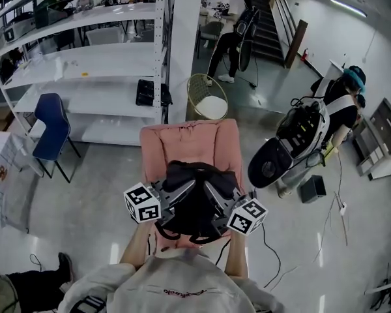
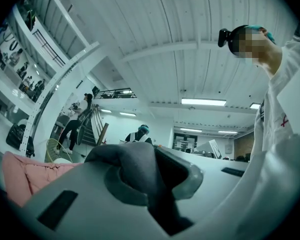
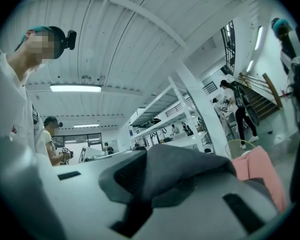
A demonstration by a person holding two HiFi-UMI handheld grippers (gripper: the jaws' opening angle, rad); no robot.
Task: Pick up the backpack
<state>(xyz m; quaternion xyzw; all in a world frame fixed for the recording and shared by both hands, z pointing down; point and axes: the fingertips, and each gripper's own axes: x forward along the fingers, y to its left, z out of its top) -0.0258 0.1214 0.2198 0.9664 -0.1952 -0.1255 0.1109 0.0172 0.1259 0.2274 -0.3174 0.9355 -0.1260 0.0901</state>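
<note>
The black backpack [image 1: 195,210] hangs between the two tools, close in front of the person's chest and above the pink armchair [image 1: 189,142].

The left hand-held gripper [image 1: 177,194] is clamped on one side of the bag. Its own view shows a fold of dark fabric [image 2: 140,176] pinched between the jaws, which stand only slightly apart around the cloth. The right hand-held gripper [image 1: 216,197] grips the other side the same way, with the bag's cloth bunched up through its nearly closed jaws.

A hold on each side seems chosen to spread the weight, so the soft bag hangs between the two tools and does not swing from a single corner. Both tools angle inward toward each other, which keeps the load centred near the body.

From the head view the bag looks lifted off the seat. The camera looks steeply down, though, so I cannot be sure its lowest part is clear of the cushion. If it is, the pick-up itself looks essentially done.
</note>
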